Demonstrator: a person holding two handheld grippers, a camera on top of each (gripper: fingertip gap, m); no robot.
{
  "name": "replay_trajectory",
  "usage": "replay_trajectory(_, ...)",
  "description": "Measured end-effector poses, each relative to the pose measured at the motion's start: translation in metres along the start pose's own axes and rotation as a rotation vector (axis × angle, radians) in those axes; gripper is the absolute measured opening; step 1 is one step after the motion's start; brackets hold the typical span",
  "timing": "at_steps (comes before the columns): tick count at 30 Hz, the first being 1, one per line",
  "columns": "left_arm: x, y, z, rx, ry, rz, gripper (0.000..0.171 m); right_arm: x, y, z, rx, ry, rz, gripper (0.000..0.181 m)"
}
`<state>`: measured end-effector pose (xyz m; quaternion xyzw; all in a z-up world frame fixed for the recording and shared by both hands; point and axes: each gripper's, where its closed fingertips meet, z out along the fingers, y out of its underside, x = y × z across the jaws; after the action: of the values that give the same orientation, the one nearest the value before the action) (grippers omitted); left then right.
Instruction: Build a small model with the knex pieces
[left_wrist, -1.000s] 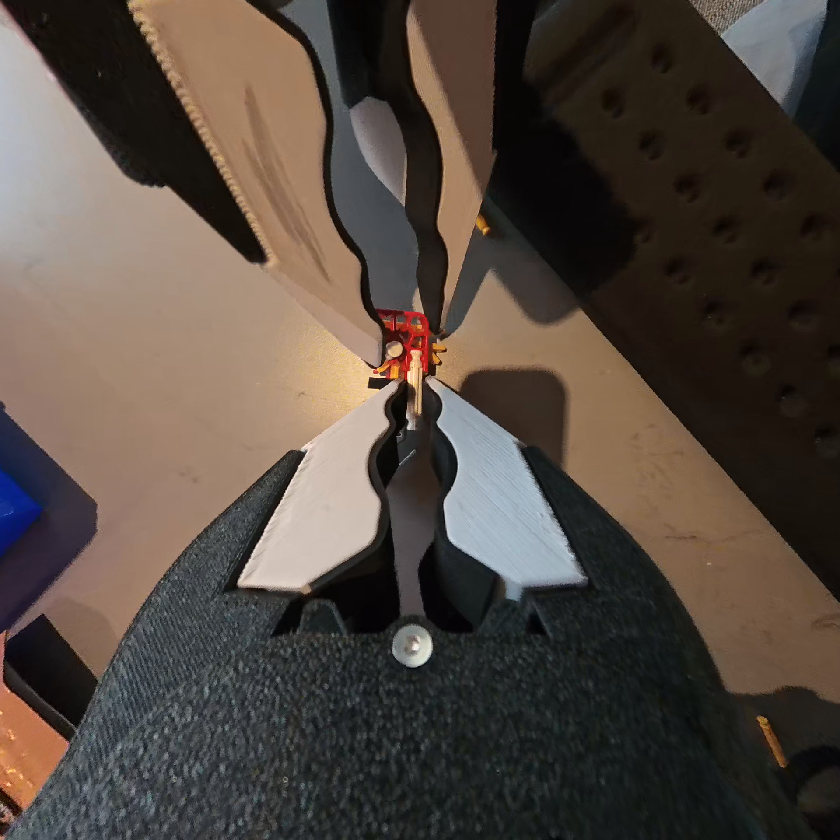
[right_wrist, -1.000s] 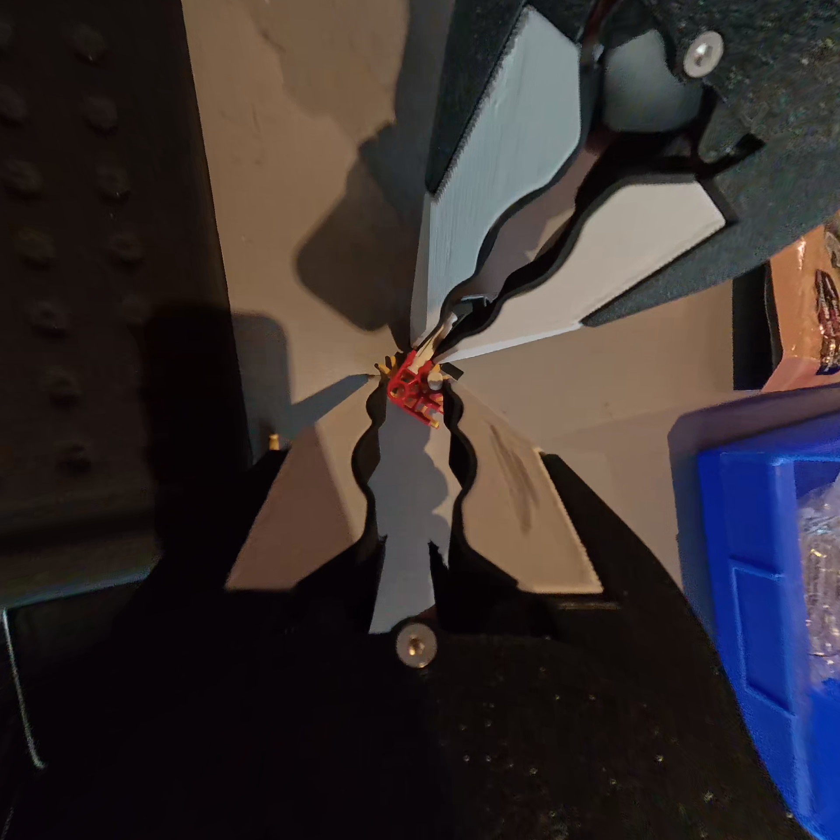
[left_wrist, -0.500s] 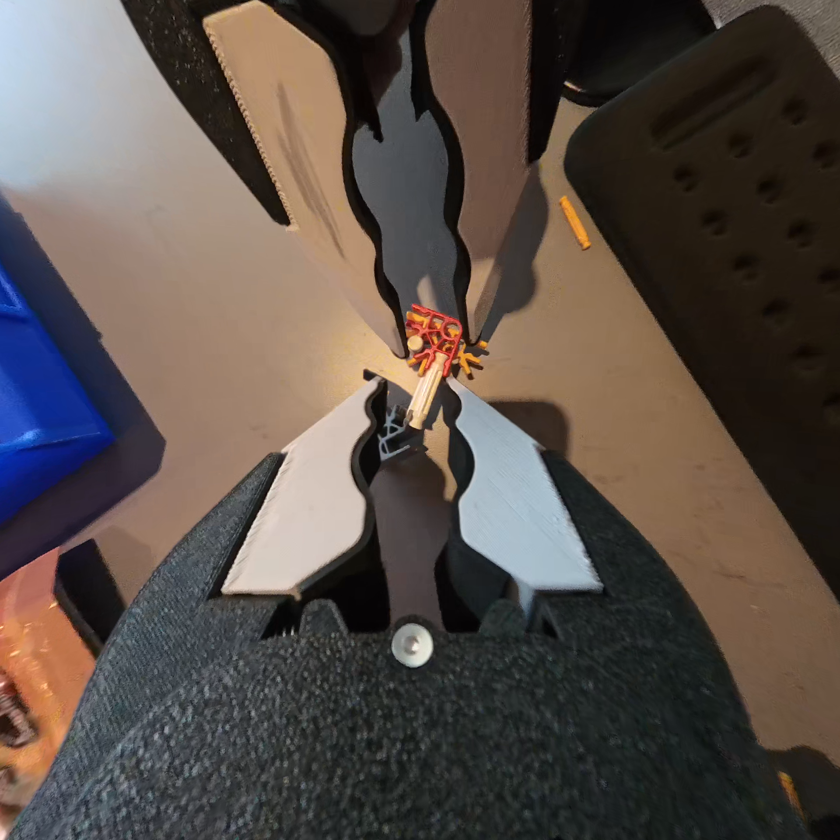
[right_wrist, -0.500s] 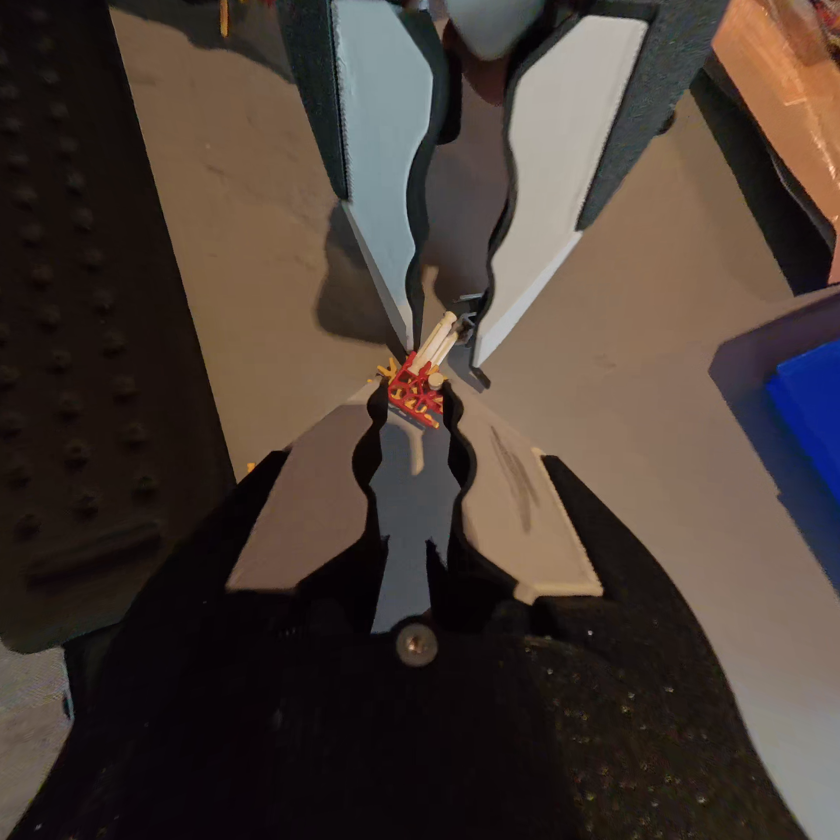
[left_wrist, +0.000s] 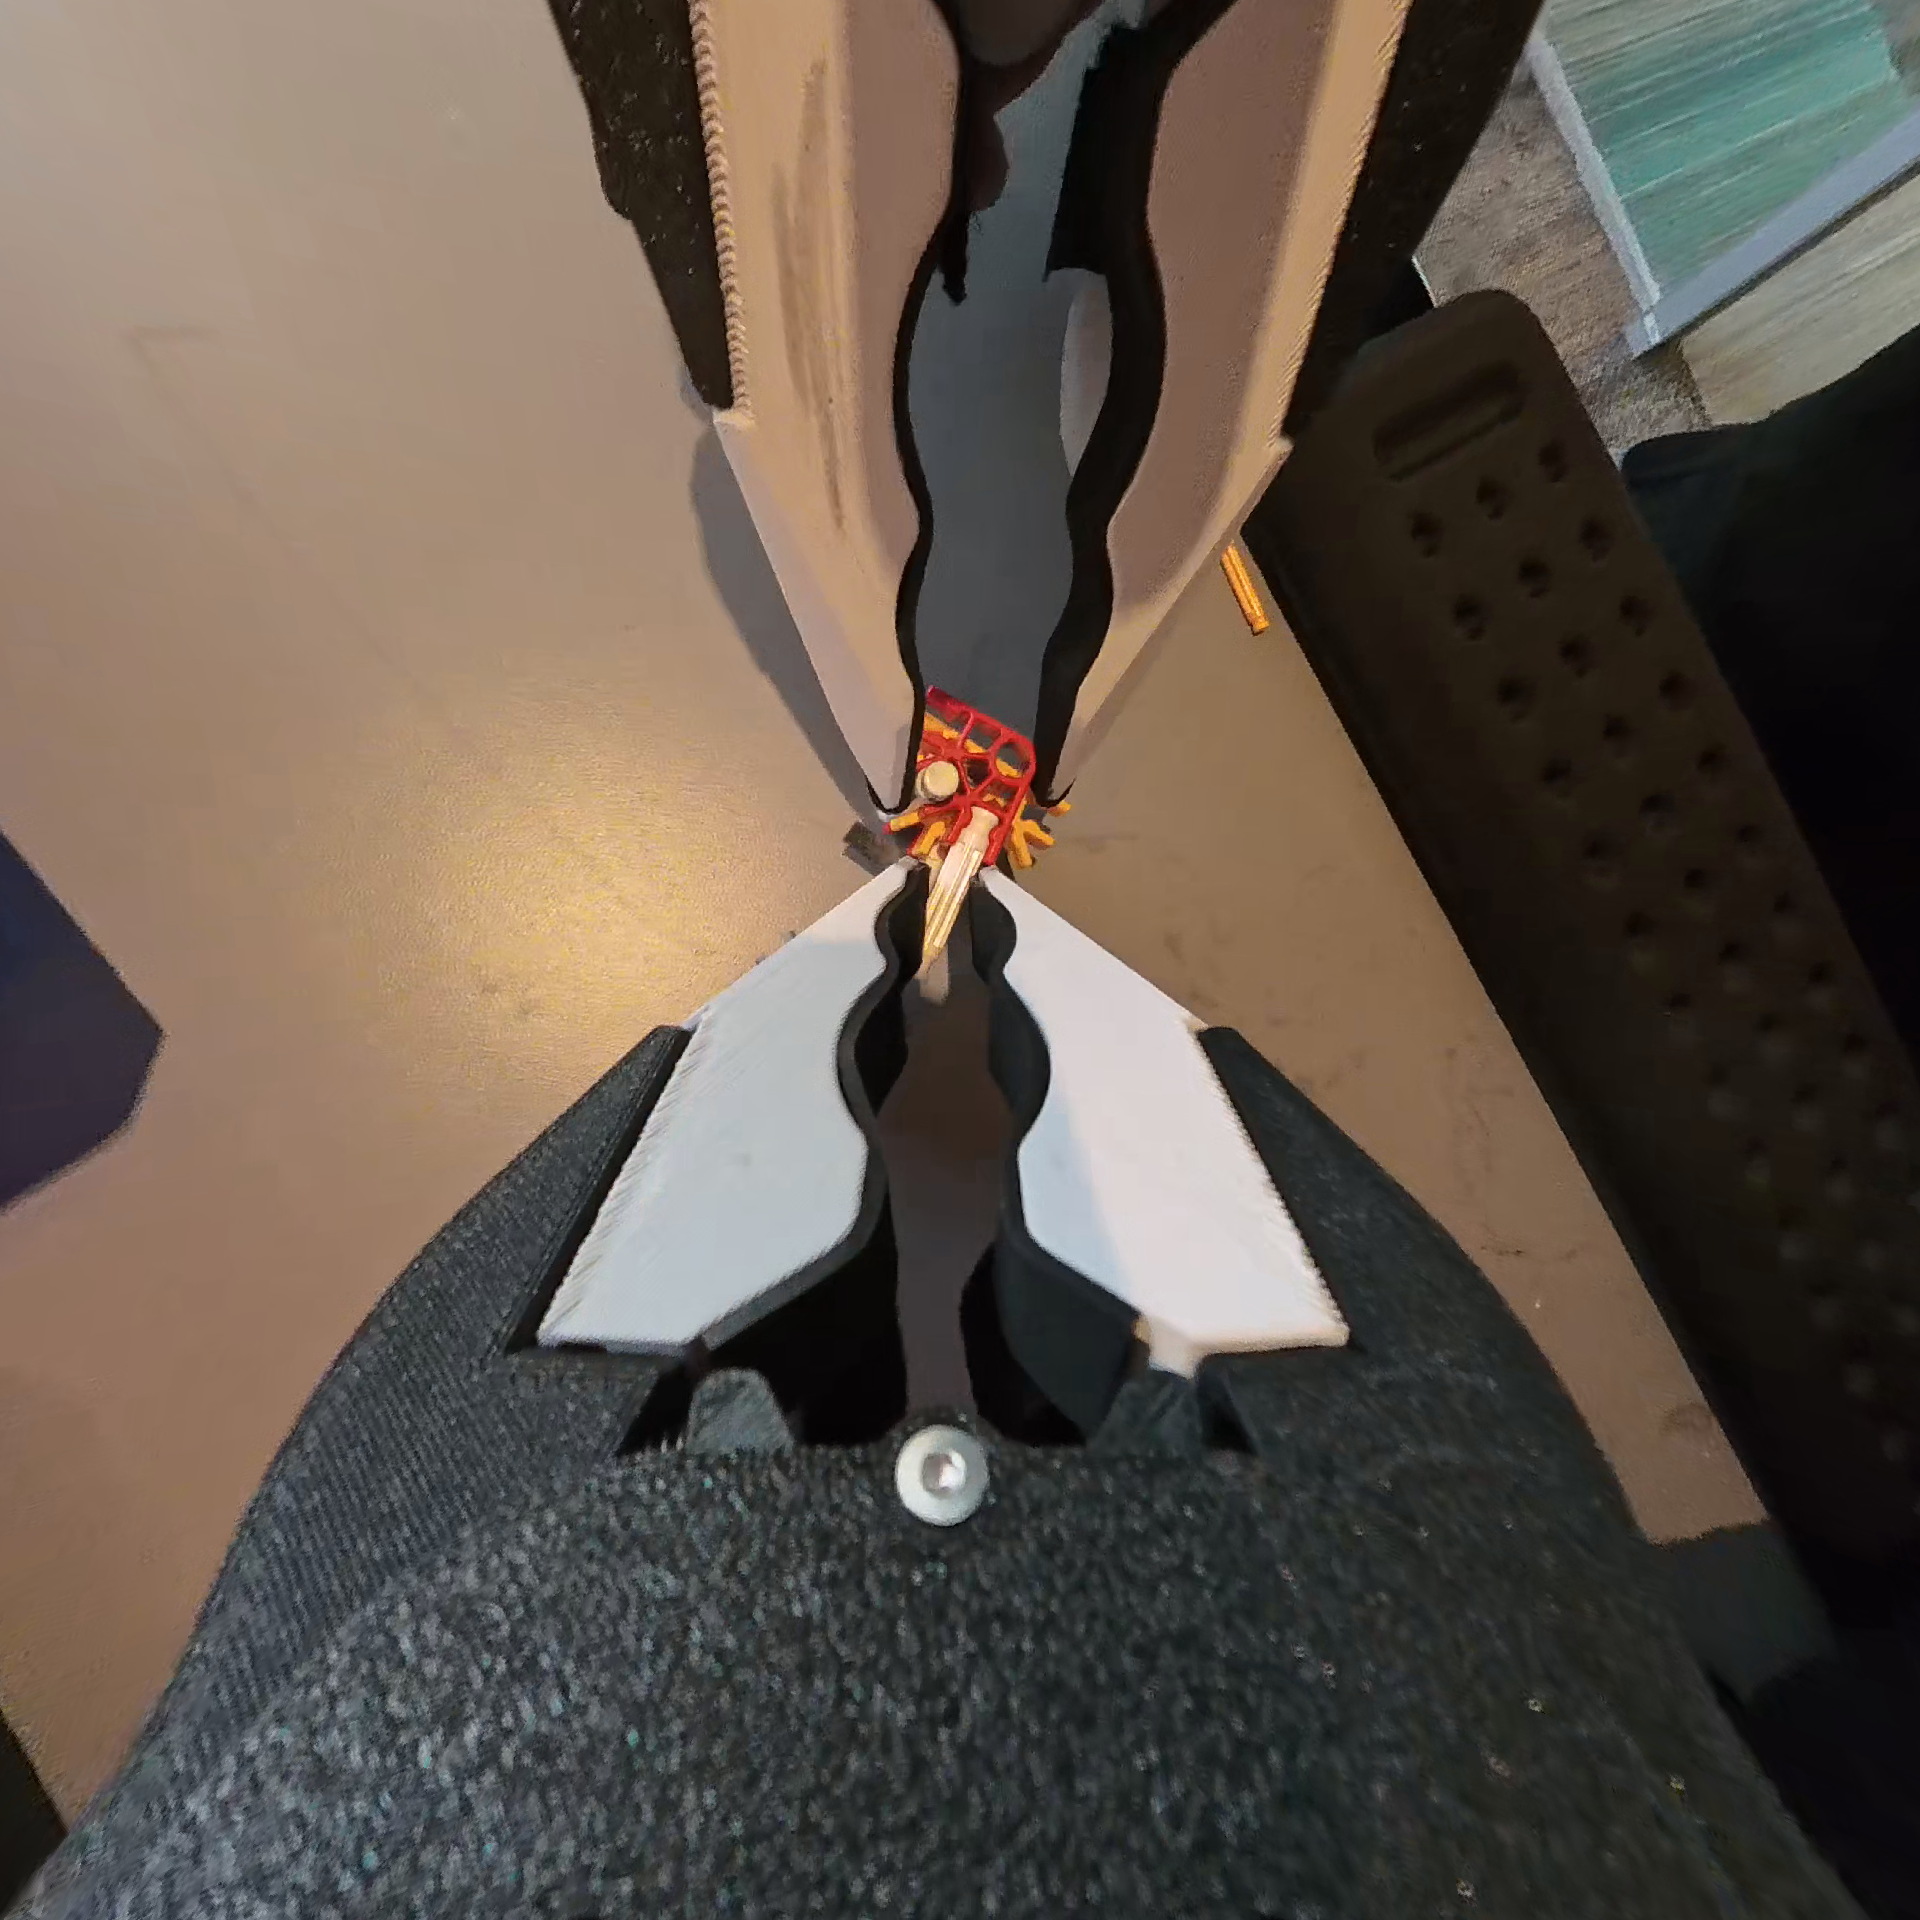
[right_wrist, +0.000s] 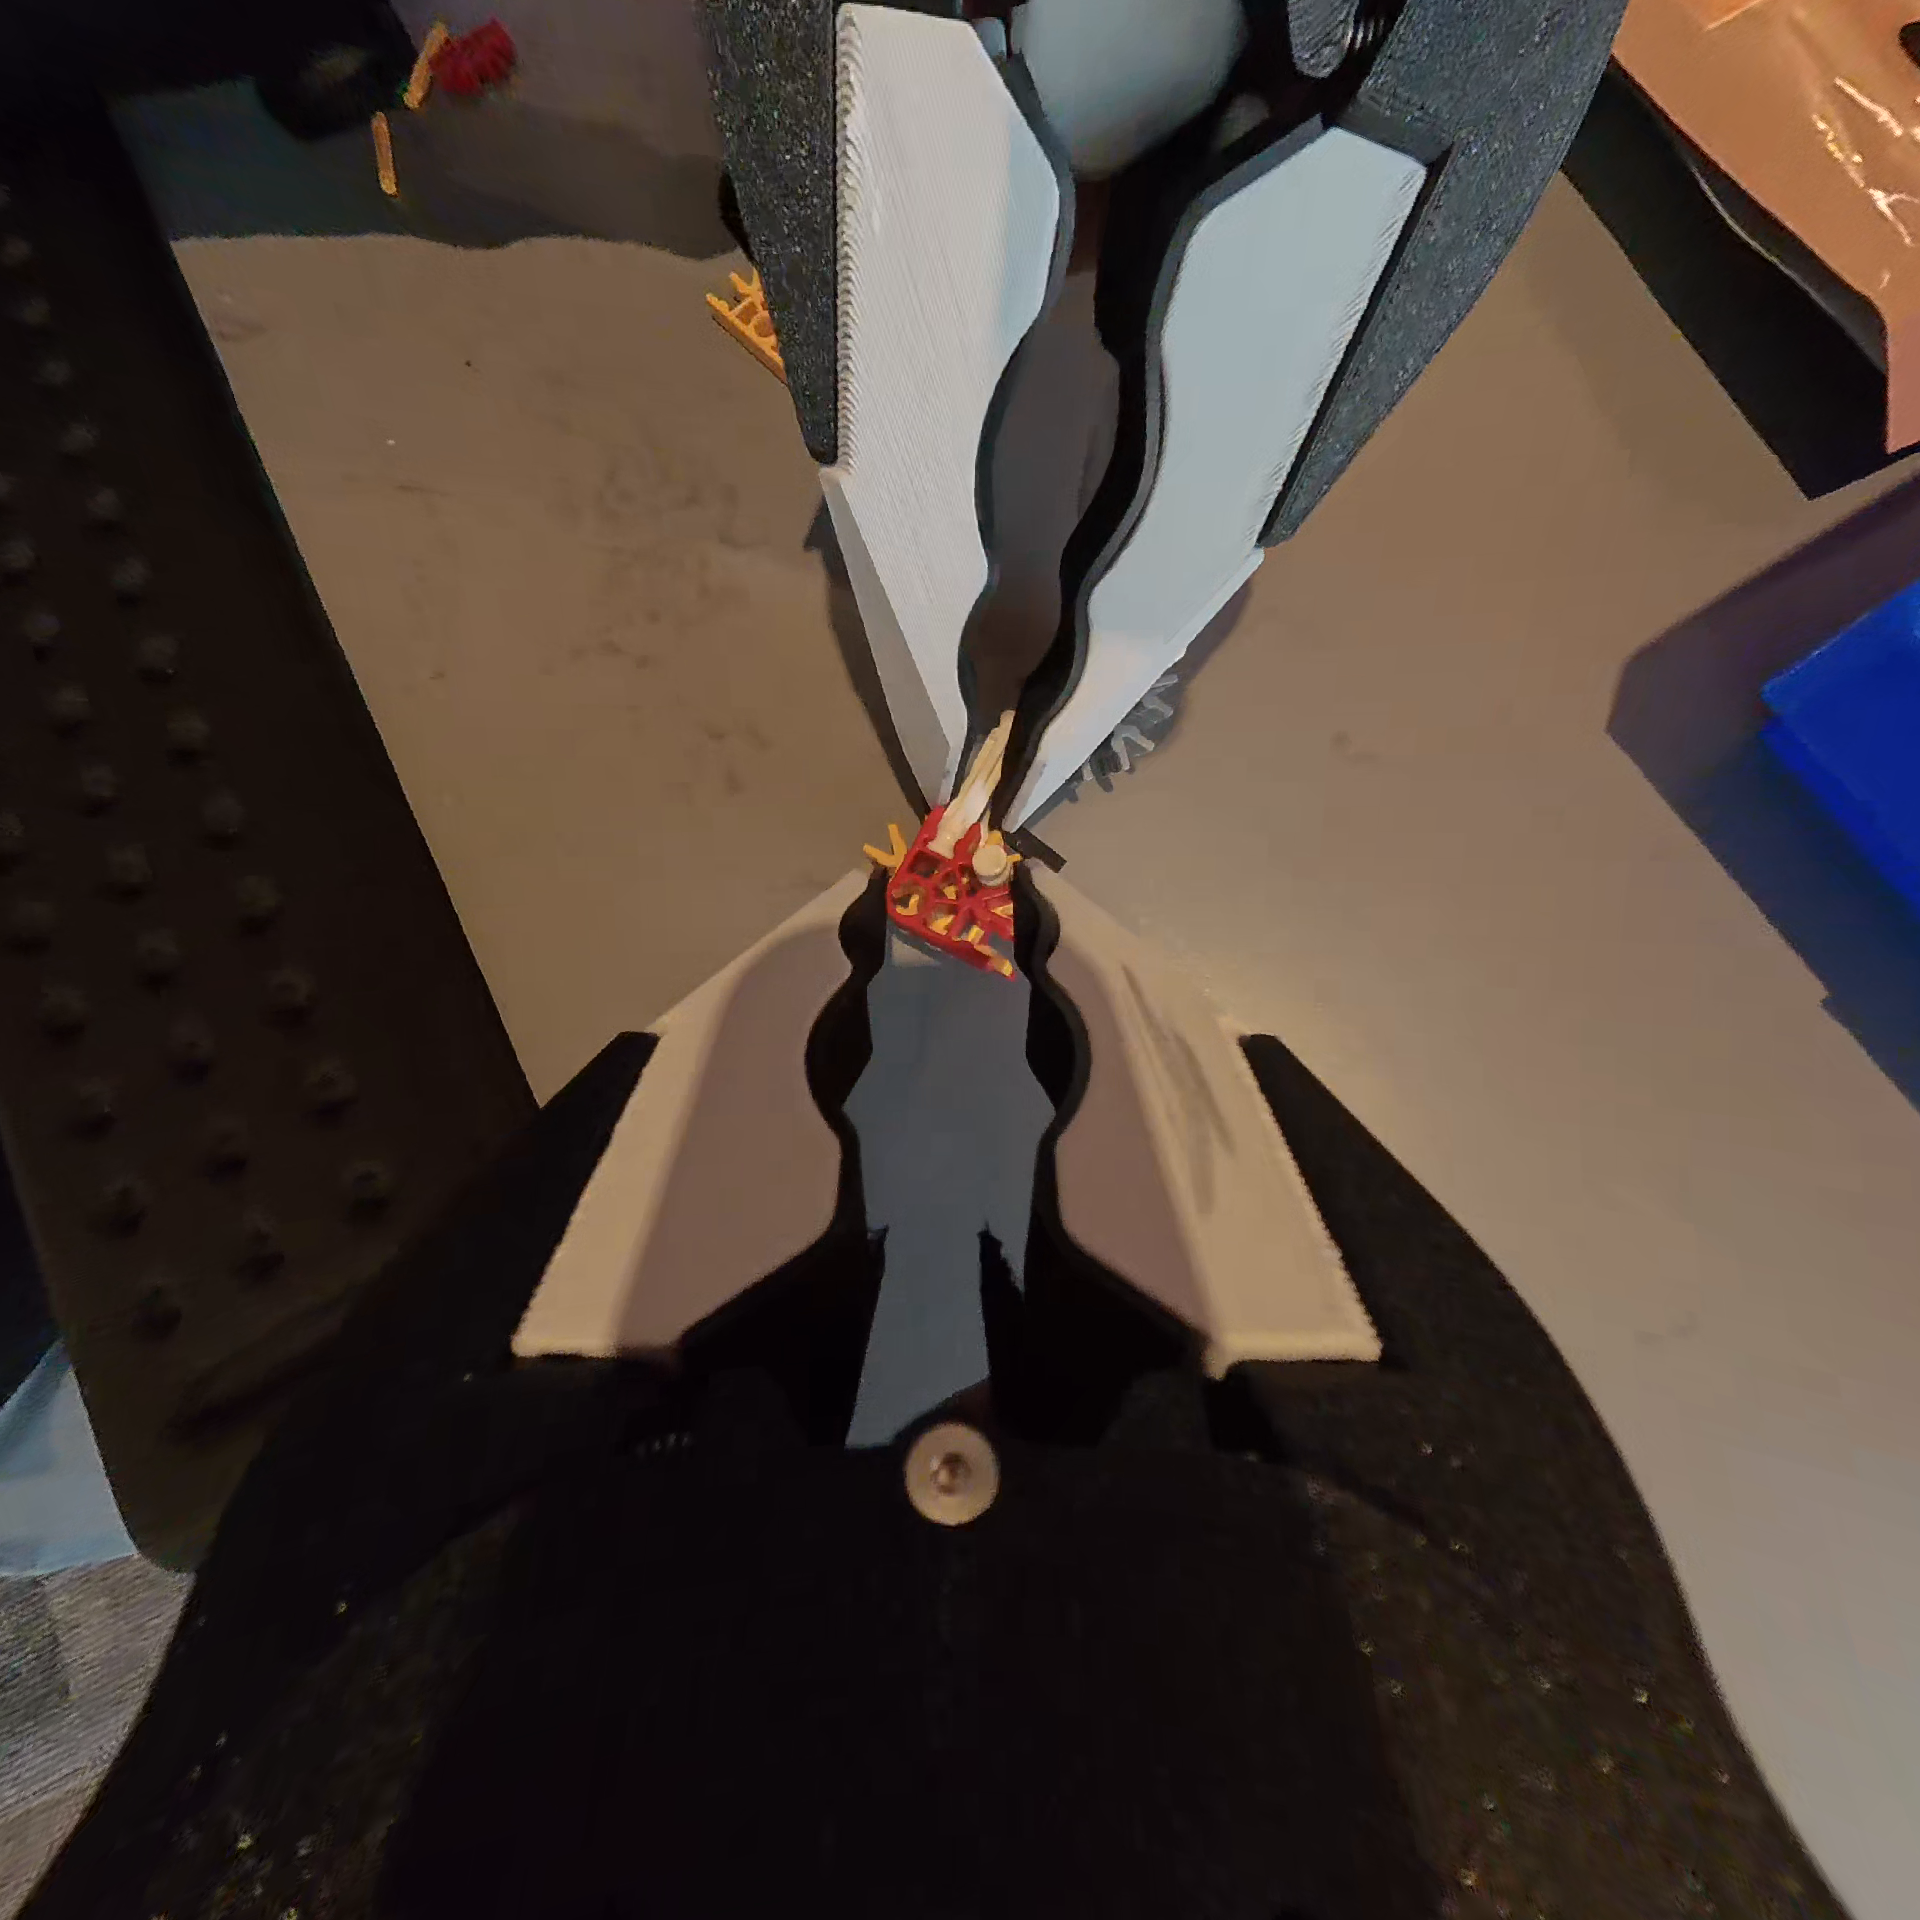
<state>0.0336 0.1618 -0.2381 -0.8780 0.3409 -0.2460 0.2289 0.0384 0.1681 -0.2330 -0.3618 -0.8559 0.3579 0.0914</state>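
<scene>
A small red connector (right_wrist: 940, 894) with a yellow connector (right_wrist: 883, 852) stacked under it sits between the fingertips of my right gripper (right_wrist: 951, 896), which is shut on it above the tan table (right_wrist: 582, 644). A cream rod (left_wrist: 954, 878) sticks out of the red connector (left_wrist: 977, 748). My left gripper (left_wrist: 945, 885) is shut on that rod and faces the right gripper tip to tip. A round cream peg end (left_wrist: 940, 779) shows on the red piece. In the right wrist view the left gripper (right_wrist: 982, 805) comes in from the top, pinching the rod (right_wrist: 987, 764).
A black perforated mat (left_wrist: 1621, 852) lies along the right, with an orange rod (left_wrist: 1242, 587) at its edge. A blue bin (right_wrist: 1860, 727) stands at the right. Loose red and yellow pieces (right_wrist: 457, 62), a yellow connector (right_wrist: 750, 324) and a grey connector (right_wrist: 1132, 740) lie on the table. Less than 4 cm separates the two grippers' tips.
Half a second ago my left gripper's jaws stood apart around the rod; now they are closed on it. Both grippers have turned over the table. The right gripper kept its hold.
</scene>
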Motion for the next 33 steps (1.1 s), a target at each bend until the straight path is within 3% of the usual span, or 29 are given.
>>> replay_trajectory(15,-0.004,0.001,0.004,-0.009,0.017,-0.012,0.004,0.006,0.003,-0.007,-0.254,0.260,-0.474,0.022)
replay_trajectory(24,-0.005,0.001,0.005,-0.023,-0.002,-0.005,0.004,0.009,0.004,-0.008,-0.371,0.154,-0.571,0.017)
replay_trajectory(33,-0.007,0.000,0.005,-0.006,0.000,-0.004,0.004,0.011,0.005,-0.008,-0.430,0.181,-0.696,0.023)
